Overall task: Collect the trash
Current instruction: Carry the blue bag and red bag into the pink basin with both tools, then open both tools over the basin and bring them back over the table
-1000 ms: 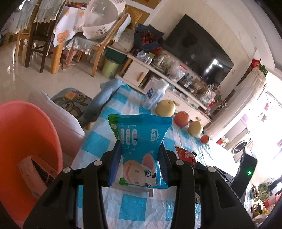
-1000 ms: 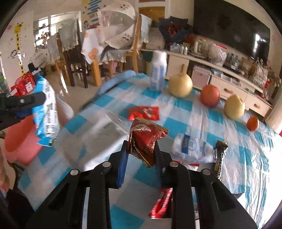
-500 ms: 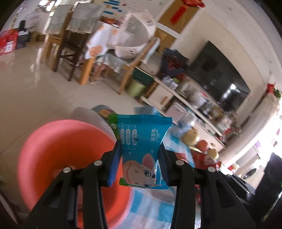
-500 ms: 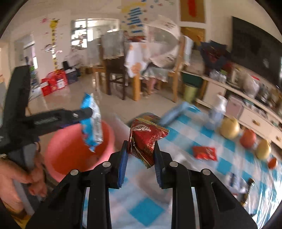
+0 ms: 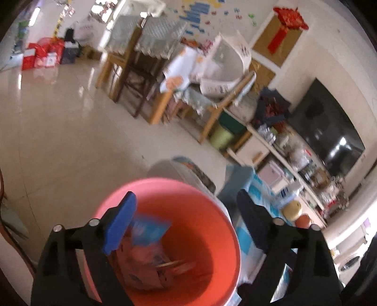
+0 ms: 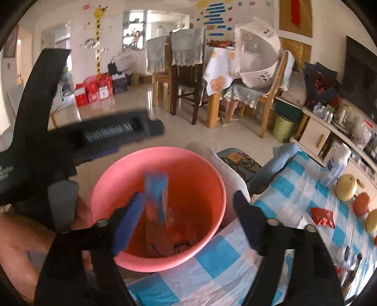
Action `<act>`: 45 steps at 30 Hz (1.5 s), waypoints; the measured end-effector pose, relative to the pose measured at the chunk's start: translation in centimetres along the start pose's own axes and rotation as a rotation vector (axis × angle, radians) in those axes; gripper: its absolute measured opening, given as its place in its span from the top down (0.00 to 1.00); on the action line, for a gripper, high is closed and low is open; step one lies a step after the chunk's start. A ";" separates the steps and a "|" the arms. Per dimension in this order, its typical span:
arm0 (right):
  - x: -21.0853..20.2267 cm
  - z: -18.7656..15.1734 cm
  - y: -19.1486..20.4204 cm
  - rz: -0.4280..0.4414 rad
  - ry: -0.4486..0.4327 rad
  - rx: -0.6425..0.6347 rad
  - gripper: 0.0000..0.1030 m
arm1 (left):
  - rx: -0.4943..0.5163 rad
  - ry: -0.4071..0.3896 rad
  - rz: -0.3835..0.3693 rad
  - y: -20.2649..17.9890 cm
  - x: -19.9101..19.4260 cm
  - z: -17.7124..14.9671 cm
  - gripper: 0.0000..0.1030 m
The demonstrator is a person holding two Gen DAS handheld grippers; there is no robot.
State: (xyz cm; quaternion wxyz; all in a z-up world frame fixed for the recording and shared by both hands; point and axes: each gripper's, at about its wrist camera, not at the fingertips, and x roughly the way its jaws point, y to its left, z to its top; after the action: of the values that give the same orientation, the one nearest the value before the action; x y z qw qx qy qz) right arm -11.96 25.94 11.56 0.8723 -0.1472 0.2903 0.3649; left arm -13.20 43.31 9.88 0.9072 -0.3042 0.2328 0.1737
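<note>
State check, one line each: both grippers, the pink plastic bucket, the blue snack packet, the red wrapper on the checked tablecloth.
Left gripper: open, jaws just opened, nothing between them.
Right gripper: open, jaws just opened, nothing gripped.
Pink plastic bucket: upright, holding trash.
Blue snack packet: released, inside the bucket, blurred.
Red wrapper: lying on the checked tablecloth, uncollected.

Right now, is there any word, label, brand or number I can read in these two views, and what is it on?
None can be read for certain.
Blue packet in the pink bucket: print blurred.
Left gripper, white lettering on its side: blurred.
White bottle on the checked tablecloth: blue label too small.
Blue strips and giraffe chart on the wall: no letters legible.
Red boxes on the floor: labels too small.
</note>
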 end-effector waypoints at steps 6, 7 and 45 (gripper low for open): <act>-2.5 -1.7 -2.9 -0.108 -0.044 0.033 0.08 | 0.014 -0.102 -0.010 -1.0 -0.5 -0.4 0.07; -3.1 -2.0 -3.3 -0.130 -0.055 0.029 0.07 | 0.032 -0.129 -0.032 -1.5 -0.7 -0.6 0.07; -16.0 -18.4 -14.4 -0.394 -0.077 0.196 0.05 | 0.571 -0.205 -0.175 -17.3 -7.4 -13.4 0.07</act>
State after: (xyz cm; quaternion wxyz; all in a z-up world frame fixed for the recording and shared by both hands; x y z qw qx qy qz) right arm -17.94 -1.41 7.51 0.9473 -0.1014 0.2566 0.1627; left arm -15.69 20.51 12.41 0.9862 -0.0371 0.1523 0.0525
